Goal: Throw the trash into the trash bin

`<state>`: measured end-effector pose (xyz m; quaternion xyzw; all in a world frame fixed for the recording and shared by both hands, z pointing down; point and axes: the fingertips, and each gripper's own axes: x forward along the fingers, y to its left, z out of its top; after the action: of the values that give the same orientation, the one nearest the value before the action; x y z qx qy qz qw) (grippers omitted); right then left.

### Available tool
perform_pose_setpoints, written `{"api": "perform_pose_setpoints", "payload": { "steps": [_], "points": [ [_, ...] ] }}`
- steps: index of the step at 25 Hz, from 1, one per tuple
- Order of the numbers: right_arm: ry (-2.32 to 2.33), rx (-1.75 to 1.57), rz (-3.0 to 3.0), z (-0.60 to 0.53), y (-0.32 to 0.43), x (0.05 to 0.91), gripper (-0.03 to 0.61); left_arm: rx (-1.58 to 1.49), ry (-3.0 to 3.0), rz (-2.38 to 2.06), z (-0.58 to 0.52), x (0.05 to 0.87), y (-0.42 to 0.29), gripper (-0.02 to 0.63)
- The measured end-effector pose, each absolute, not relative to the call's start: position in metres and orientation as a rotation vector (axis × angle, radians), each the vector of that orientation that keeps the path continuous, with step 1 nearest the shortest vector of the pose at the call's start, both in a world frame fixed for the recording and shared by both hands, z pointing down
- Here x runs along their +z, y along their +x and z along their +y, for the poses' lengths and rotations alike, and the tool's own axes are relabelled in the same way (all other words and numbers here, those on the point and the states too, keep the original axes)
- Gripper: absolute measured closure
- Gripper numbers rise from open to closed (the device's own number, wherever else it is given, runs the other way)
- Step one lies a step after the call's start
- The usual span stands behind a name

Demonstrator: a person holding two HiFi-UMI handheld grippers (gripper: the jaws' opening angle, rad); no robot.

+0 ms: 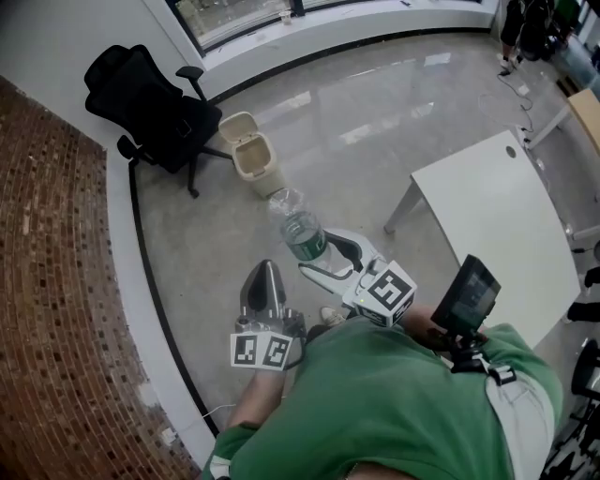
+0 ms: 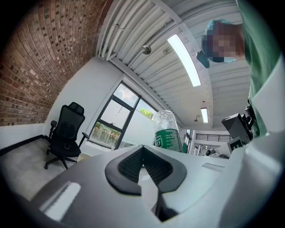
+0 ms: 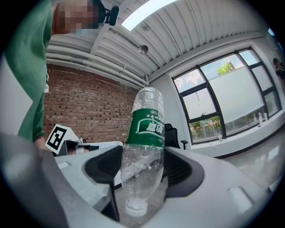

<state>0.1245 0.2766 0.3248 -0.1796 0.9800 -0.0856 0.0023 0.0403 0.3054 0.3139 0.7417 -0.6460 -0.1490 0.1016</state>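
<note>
The bottle (image 1: 289, 208) is clear crinkled plastic with a glossy green label (image 1: 305, 239), the floor (image 1: 375, 122) polished, the brick wall (image 1: 47, 281) rough, the trash bin (image 1: 251, 155) matt plastic.

Our right tool (image 3: 143, 168) grips the clear, green-labelled plastic bottle (image 3: 145, 129) near its cap; the beige trash bin (image 1: 251, 157) stands open-lidded.

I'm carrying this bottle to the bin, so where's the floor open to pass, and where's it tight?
Open: the floor between the trash bin, the white table and the window wall, plus the strip from the bottle to the bin. Tight: left of the bin, where the black office chair stands beside it, by the brick wall.
</note>
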Motion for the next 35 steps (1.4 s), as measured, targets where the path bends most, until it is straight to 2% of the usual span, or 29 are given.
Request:
{"api": "perform_pose_setpoints", "payload": {
  "steps": [18,35],
  "points": [
    [-0.533,-0.324,3.089,0.258,0.064,0.328,0.284,-0.446,2.106,-1.941,0.294,0.325,-0.017,0.606],
    [-0.405,-0.292,3.072,0.112,0.049,0.324,0.284,-0.411,2.09,-2.054,0.151,0.312,-0.033,0.606]
  ]
}}
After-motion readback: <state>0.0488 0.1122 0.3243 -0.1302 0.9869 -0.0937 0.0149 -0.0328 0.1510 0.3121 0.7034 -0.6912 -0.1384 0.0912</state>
